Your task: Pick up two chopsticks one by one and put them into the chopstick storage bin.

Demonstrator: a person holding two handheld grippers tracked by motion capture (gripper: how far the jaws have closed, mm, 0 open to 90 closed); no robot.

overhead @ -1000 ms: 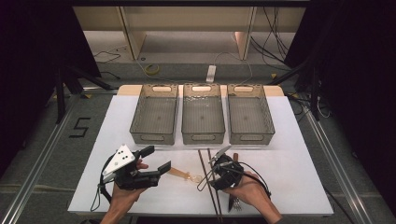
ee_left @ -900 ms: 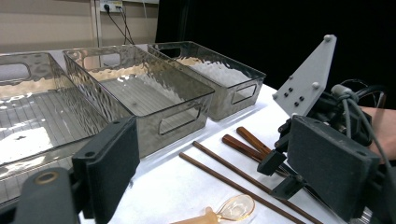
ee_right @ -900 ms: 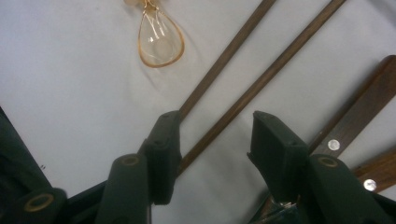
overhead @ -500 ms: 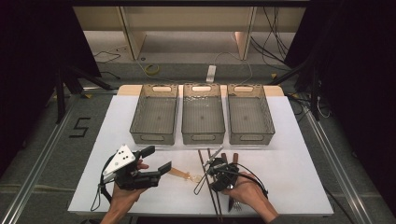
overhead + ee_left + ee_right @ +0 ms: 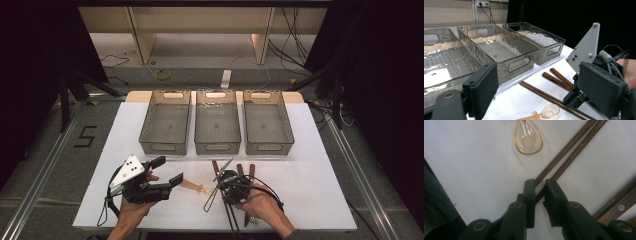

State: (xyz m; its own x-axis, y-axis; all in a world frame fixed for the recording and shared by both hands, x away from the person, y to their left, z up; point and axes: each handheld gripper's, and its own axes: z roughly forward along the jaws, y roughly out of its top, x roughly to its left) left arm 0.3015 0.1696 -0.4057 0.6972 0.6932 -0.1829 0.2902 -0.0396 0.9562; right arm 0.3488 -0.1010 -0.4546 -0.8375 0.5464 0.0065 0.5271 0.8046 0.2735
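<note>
White cloth covers the desk. Right gripper has just been narrowing its jaws around the paired chopsticks beside the amber spoon; seemingly a pickup, needing a firm pinch before lifting. Left gripper hovers, jaws wide. Three clear bins stand empty.

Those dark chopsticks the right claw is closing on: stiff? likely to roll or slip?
Chopsticks look like thin, straight wood: probably stiff and light. The right claw pinches near one end, so the far tips may droop or scissor apart. Slim sticks could roll if pushed sideways.
</note>
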